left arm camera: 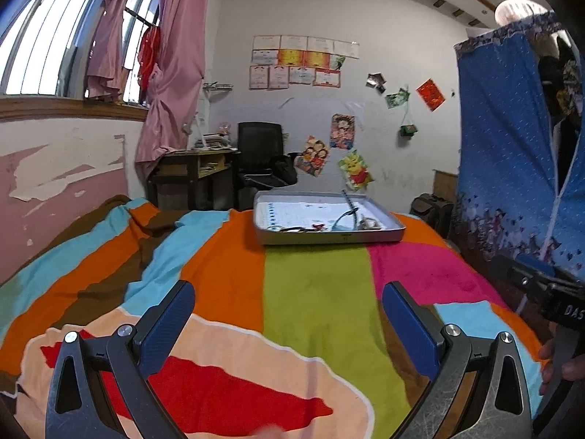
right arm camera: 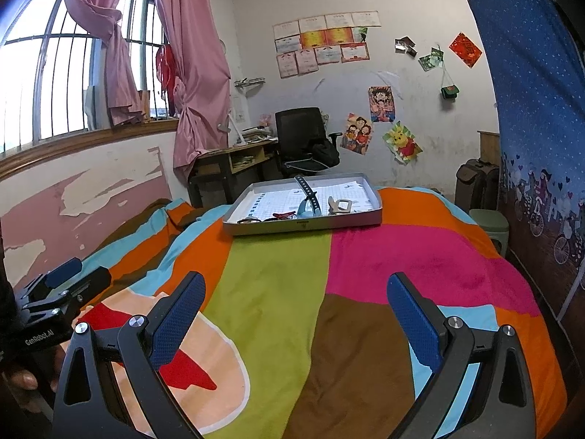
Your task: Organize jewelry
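Left gripper (left arm camera: pixel 287 305) fingers spread wide, empty | right gripper (right arm camera: pixel 294 298) same, empty | one tray (right arm camera: pixel 303 226) centre frame on bed (right arm camera: pixel 278 274), blanket bare between | tray holds a blue watch (right arm camera: pixel 309 205), a pale buckle piece (right arm camera: pixel 342 205), a red clip (right arm camera: pixel 283 215); smaller items unclear | wardrobe (left arm camera: pixel 512 153) right edge, chair (right arm camera: pixel 301 139) and desk (right arm camera: pixel 237 161) behind tray.

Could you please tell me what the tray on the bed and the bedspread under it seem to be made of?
The tray looks like thin metal with a matte grey finish: crisp folded rim, dull sheen; painted card is possible. The bedspread looks like soft napped fabric, fleece or towelling, given its fuzzy, unreflective surface and folds.
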Demonstrator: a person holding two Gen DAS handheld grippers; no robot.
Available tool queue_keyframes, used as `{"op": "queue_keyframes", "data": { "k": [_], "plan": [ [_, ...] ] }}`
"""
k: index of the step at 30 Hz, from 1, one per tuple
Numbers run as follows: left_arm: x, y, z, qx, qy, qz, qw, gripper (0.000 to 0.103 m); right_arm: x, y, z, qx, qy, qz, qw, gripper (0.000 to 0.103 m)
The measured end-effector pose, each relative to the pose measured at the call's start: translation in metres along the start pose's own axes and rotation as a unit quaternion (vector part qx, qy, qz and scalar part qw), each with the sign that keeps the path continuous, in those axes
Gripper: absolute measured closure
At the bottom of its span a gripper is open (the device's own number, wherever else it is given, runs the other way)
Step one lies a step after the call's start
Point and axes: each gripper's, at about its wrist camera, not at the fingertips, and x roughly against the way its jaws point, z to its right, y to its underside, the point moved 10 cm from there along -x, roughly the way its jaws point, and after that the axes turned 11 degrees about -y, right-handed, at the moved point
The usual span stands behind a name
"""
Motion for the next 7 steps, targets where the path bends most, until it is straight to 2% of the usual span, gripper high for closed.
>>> {"op": "queue_keyframes", "data": {
  "k": [7],
  "plan": [
    [0.0019, 0.0036, 0.0064, -0.009, 0.004, 0.005, 0.9999, 0.000, -0.0025, 0.0030, 0.0011, -0.003, -0.001, 0.000, 1.000, 0.005]
  ]
}}
